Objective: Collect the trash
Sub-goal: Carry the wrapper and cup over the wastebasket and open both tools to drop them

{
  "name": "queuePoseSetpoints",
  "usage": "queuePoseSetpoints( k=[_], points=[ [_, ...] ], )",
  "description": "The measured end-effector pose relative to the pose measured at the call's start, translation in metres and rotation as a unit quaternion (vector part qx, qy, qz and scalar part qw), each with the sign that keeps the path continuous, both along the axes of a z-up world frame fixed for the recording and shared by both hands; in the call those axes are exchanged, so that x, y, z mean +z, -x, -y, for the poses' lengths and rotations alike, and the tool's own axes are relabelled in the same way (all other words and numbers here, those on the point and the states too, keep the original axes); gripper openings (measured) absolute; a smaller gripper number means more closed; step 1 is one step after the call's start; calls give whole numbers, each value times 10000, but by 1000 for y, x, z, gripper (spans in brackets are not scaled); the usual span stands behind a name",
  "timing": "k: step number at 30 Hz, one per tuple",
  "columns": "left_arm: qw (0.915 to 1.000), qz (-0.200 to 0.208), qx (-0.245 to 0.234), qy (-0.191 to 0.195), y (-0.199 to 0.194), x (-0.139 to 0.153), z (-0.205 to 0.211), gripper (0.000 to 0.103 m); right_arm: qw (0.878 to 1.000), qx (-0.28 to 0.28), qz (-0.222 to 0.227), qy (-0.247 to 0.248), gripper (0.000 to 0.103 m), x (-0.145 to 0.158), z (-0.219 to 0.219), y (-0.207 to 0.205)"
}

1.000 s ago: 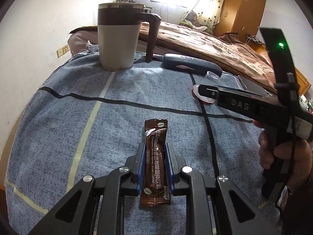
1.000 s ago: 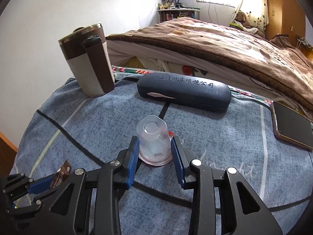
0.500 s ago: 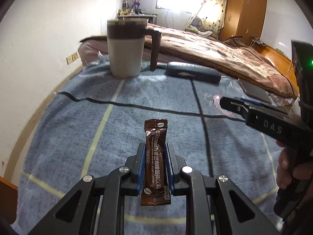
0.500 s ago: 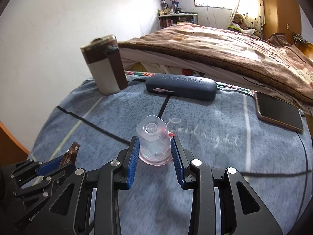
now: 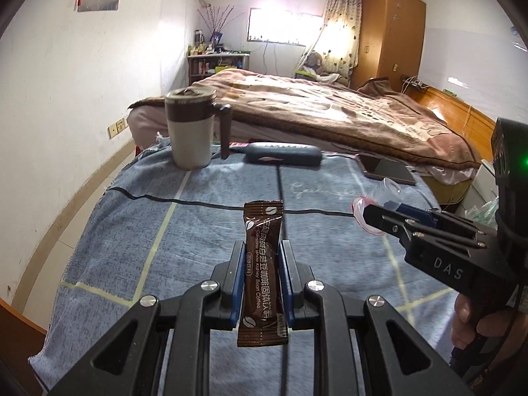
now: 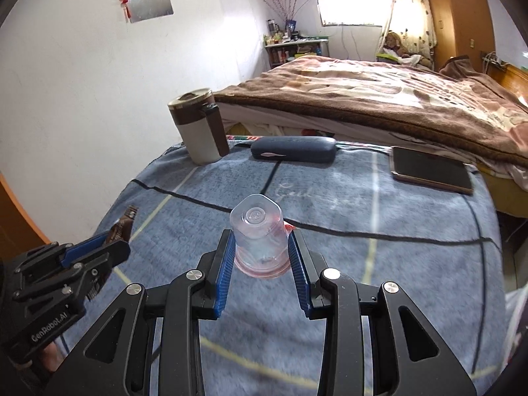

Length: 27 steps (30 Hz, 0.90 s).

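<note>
Trash is in hand: left gripper [image 5: 262,280] clamps a coffee sachet [image 5: 262,264], right gripper [image 6: 260,257] a plastic cup [image 6: 259,234]; next, probably carry both to an unseen bin

Mug [image 6: 202,128], glasses case [image 6: 293,149] (probably), phone [image 6: 432,169] on blanket [image 6: 330,217].

Both the left claw [image 5: 262,283] and the right claw [image 6: 260,264] are matte black linkages with silver screws and ribbed blue pads; the right's body reads "DAS", with a green light
</note>
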<state>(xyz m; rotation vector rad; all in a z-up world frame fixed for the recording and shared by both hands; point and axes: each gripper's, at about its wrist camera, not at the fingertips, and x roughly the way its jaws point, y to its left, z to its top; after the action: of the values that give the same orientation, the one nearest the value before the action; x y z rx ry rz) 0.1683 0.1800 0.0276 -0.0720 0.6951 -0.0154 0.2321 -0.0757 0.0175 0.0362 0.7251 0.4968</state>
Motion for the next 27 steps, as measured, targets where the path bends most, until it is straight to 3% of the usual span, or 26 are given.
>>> queuePoseSetpoints(
  k=[13, 27],
  points=[
    [9984, 278, -481, -67, 29, 21, 65, 21, 9987, -401, 237, -229, 36, 14, 71, 39],
    [9877, 340, -1528, -45, 36, 22, 177, 21, 9890, -1417, 397, -159, 36, 20, 176, 66]
  ],
)
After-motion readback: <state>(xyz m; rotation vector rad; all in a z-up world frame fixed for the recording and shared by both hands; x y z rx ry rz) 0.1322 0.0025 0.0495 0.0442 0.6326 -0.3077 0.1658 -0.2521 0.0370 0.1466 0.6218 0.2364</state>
